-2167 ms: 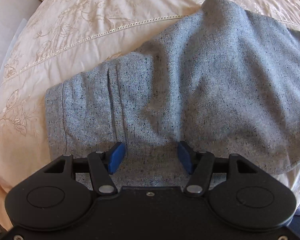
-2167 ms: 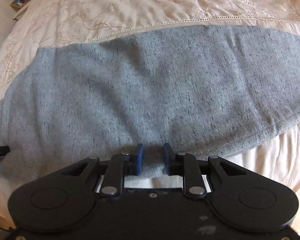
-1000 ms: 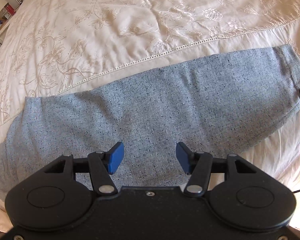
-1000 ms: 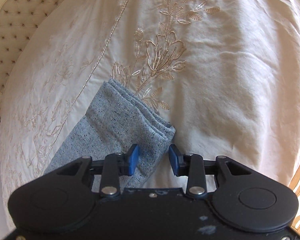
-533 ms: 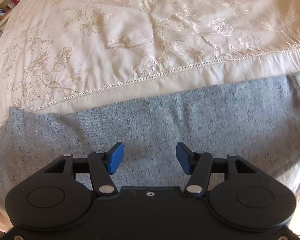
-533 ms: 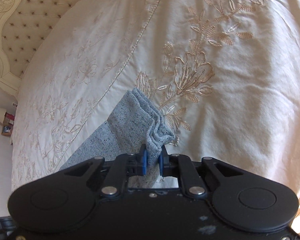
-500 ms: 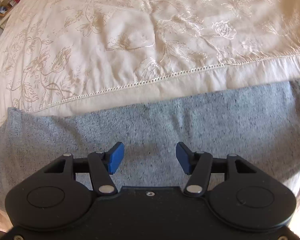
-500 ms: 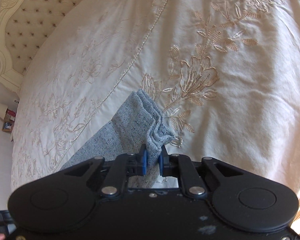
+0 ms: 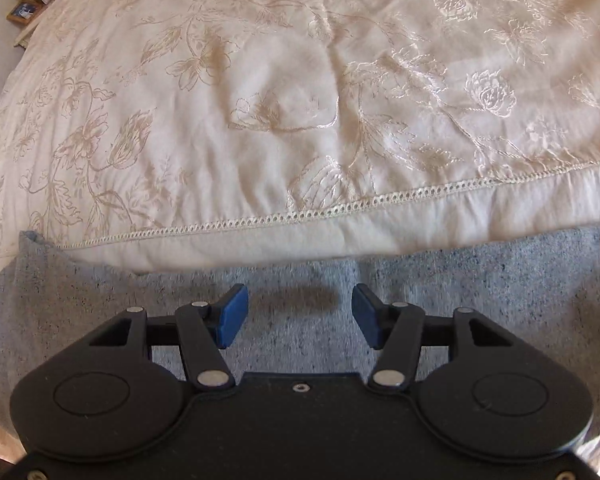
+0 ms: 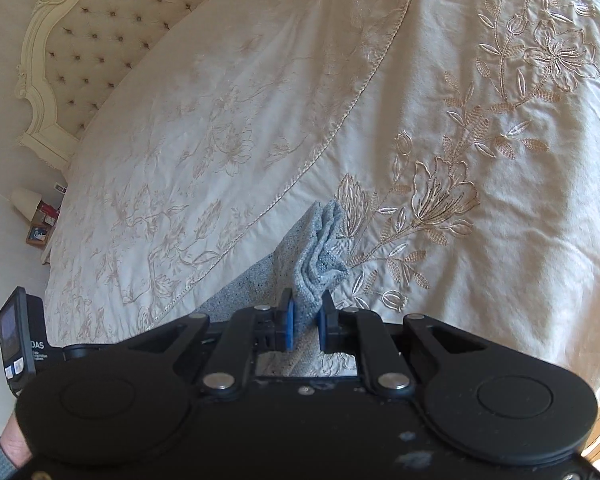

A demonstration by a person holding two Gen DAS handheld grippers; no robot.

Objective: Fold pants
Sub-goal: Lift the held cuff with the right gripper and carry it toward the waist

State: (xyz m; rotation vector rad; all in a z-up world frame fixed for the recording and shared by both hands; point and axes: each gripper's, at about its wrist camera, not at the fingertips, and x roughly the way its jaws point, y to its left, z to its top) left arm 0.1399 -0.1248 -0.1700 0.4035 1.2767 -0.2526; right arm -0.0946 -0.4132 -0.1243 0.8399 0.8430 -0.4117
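Observation:
The grey speckled pants (image 9: 479,292) lie flat across the near edge of a cream embroidered bedspread (image 9: 300,100). My left gripper (image 9: 296,314) is open and empty, its blue pads low over the middle of the fabric. In the right wrist view my right gripper (image 10: 304,322) is shut on the bunched end of the pants (image 10: 319,248), which sticks up crumpled beyond the pads.
A tufted cream headboard (image 10: 100,40) stands at the far left of the bed. A bedside shelf with a lamp and boxes (image 10: 36,216) is beside it. The left gripper's display (image 10: 14,340) shows at the left edge of the right wrist view.
My right gripper closed on the pants end and has lifted and turned it toward the headboard. My left gripper slid down closer over the fabric, staying open.

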